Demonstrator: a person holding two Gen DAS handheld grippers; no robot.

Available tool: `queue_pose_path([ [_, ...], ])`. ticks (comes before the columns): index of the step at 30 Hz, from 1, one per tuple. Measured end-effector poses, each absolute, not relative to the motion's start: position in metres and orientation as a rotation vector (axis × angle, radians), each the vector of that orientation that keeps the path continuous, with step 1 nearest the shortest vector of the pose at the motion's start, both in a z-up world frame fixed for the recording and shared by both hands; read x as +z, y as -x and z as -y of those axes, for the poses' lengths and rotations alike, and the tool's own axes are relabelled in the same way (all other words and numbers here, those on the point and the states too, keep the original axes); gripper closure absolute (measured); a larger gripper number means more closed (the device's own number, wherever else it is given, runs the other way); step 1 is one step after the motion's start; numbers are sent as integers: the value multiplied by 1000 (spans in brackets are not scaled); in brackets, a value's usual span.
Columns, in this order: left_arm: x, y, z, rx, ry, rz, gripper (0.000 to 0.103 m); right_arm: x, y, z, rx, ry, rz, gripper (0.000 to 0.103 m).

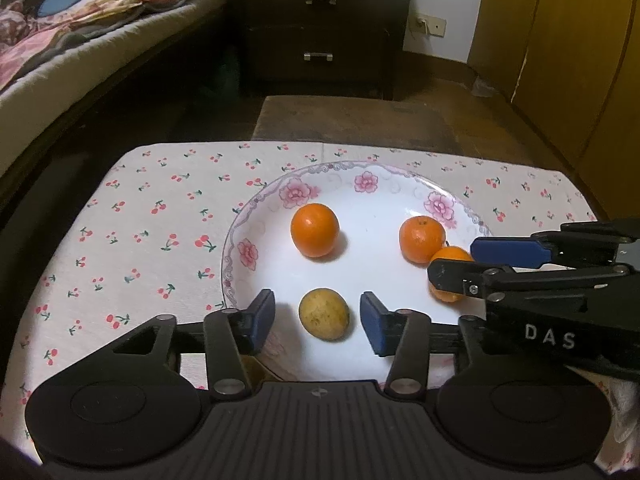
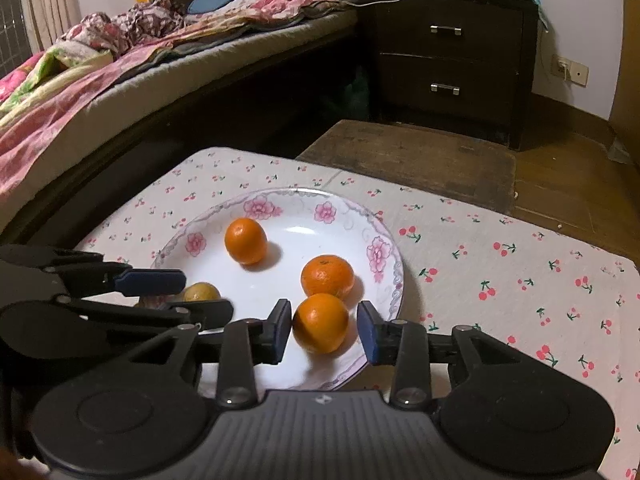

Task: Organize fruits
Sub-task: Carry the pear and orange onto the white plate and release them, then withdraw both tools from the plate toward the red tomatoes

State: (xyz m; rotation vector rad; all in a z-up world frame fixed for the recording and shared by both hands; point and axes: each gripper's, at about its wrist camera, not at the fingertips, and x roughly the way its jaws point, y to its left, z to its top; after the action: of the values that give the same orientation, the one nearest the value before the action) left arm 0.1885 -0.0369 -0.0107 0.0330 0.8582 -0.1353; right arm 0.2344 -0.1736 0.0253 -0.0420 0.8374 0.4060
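On a surface covered with a pale cloth printed with red cherries sits a wide white ceramic plate with pink flowers around its rim. Four fruits lie on this plate. A round orange tangerine rests toward the far left, well apart from the others. A second orange tangerine sits at the far right, touching a third orange tangerine just nearer. A dull yellow-green round fruit lies at the near left of the plate.

From the left wrist view, the left gripper, black with blue pads, straddles the yellow-green fruit; its jaws stand parted, with clear gaps on both sides, so the pads do not press it. From the right wrist view, the right gripper, of the same make, flanks the third tangerine; its jaws are narrowly apart. Its left pad is very close to the peel, its right pad stands clear, and the tangerine rests on the plate.

Beyond the surface stand a dark wooden two-drawer nightstand and a bed strewn with floral bedding.
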Motion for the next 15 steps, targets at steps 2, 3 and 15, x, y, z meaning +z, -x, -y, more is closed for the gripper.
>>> queue_pose_path([
  [2, -8, -187, 36, -135, -30, -851, 42, 28, -234, 176, 399, 27, -830, 65],
  [3, -7, -187, 36, -135, -29, -848, 41, 30, -234, 177, 398, 21, -825, 64],
  [15, 14, -177, 32, -151, -11, -802, 36, 51, -224, 183, 392, -7, -771, 63],
])
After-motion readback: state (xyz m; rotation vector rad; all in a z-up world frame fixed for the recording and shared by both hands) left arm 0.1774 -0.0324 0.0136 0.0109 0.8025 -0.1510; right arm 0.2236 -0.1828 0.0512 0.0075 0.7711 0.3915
